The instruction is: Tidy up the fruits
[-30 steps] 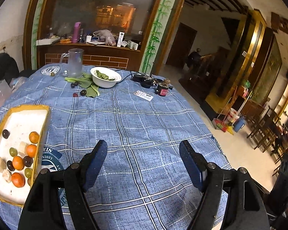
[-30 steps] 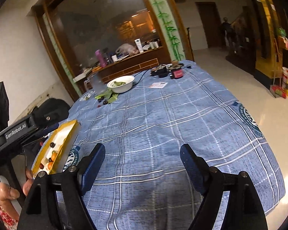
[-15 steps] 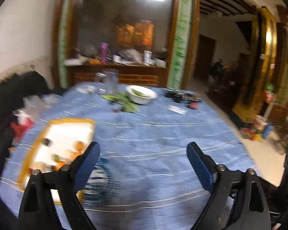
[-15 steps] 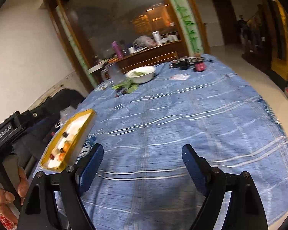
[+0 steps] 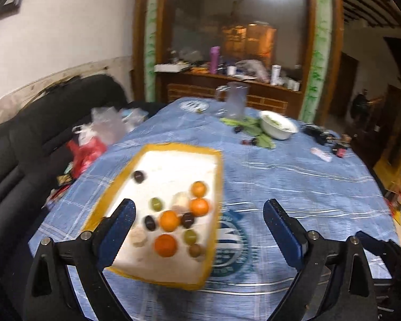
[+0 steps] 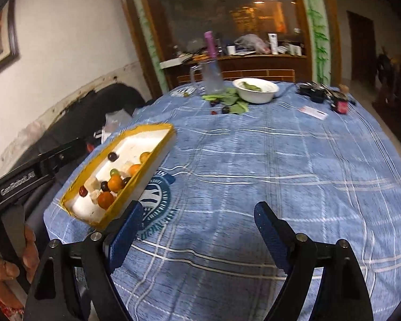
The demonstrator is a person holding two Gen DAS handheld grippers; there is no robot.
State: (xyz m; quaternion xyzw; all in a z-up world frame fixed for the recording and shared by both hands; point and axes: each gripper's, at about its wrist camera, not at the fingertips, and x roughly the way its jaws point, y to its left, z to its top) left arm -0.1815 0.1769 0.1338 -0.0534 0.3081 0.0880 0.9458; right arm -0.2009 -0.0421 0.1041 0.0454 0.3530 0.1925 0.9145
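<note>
A white foam tray with a yellow rim [image 5: 216,176] [image 6: 152,157] lies on the blue checked tablecloth at the table's left edge. It holds several small fruits: oranges [image 5: 169,220] [image 6: 115,182], dark plums [image 5: 139,176] and green grapes [image 5: 156,204]. My left gripper [image 5: 199,222] is open and empty, hovering over the near right part of the tray. My right gripper [image 6: 197,227] is open and empty, above the cloth to the right of the tray. The left gripper's black body [image 6: 26,179] shows at the left of the right wrist view.
A white bowl [image 5: 278,128] [image 6: 255,89], green leaves with a few dark fruits [image 6: 231,104], a clear pitcher [image 5: 235,101] [image 6: 211,77], a card [image 6: 311,112] and small dark items [image 6: 318,93] stand at the table's far side. Plastic bags [image 5: 93,139] lie on a black sofa at left.
Both grippers have swung left, so the fruit tray now sits centred under the left gripper and closer in the right view. Both stay open and empty.
</note>
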